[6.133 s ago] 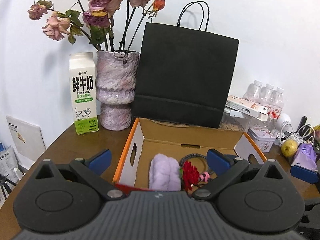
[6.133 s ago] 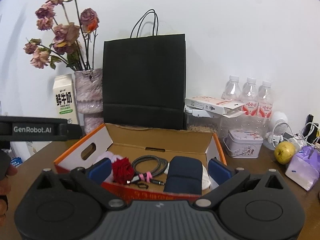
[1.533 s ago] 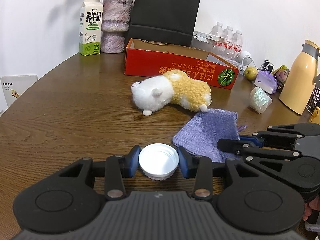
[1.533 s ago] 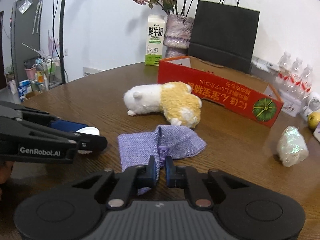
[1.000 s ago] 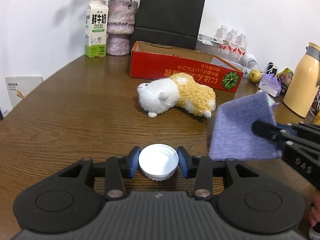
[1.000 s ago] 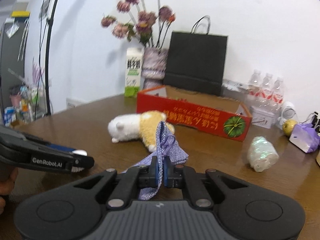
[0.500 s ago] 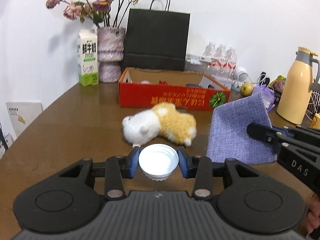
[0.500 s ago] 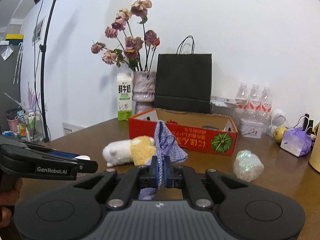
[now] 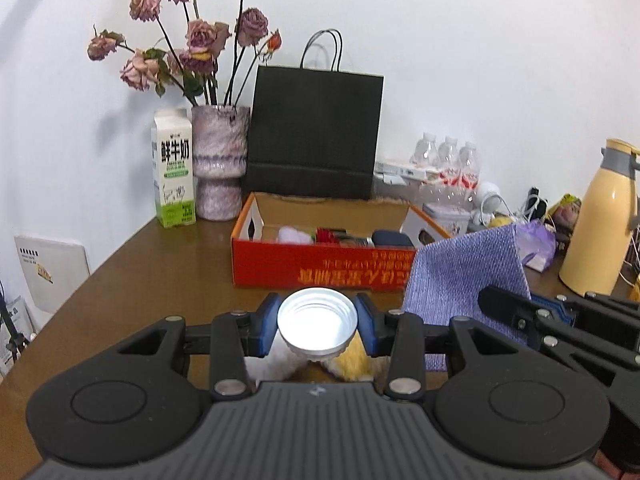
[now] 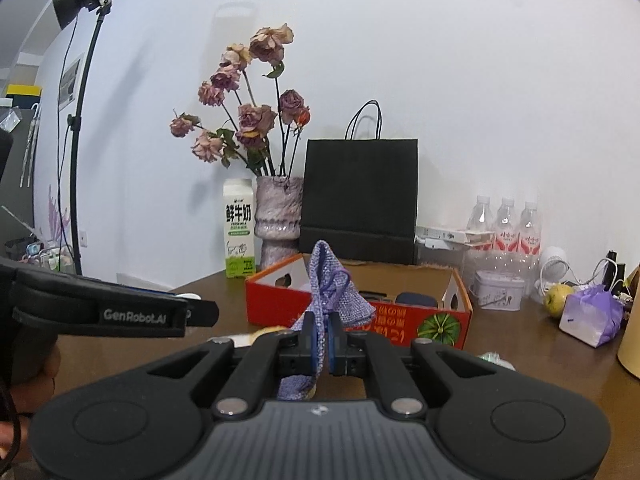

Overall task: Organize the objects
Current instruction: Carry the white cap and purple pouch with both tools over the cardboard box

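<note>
Holding two things up in front of the red box, we pinch a white cap in our left gripper, open side up. Our right gripper is squeezed tight on a purple cloth bag. The bag hangs just right of the cap, near the box's front.

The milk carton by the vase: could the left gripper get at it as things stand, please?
Probably not yet. The left gripper is shut on the white cap, so its jaws are taken, though the tabletop path to the milk carton looks free.
</note>
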Tool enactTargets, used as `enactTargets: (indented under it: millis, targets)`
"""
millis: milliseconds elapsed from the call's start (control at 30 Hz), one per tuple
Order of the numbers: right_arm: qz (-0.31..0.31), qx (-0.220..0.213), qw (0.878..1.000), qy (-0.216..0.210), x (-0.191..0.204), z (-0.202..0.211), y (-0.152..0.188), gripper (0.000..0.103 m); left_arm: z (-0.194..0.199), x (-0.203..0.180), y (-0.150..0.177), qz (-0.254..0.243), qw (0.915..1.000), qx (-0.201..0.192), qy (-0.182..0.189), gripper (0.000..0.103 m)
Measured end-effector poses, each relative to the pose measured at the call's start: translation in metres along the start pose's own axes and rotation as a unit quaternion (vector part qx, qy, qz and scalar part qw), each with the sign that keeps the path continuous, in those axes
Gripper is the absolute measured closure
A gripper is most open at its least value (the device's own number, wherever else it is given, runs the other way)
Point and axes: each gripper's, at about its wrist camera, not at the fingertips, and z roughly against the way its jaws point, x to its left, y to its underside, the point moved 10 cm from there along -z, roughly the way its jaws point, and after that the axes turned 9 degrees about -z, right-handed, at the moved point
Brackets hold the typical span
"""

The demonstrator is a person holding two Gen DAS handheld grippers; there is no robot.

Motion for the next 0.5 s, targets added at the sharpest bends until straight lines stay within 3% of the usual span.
enactTargets:
  millis: [500]
  targets:
    - [-0.011, -0.023, 1.000, 0.006, -0.004, -0.053, -0.046, 0.099, -0.045, 0.013, -0.053, 0.022, 0.9994, -0.021, -0.017, 0.062]
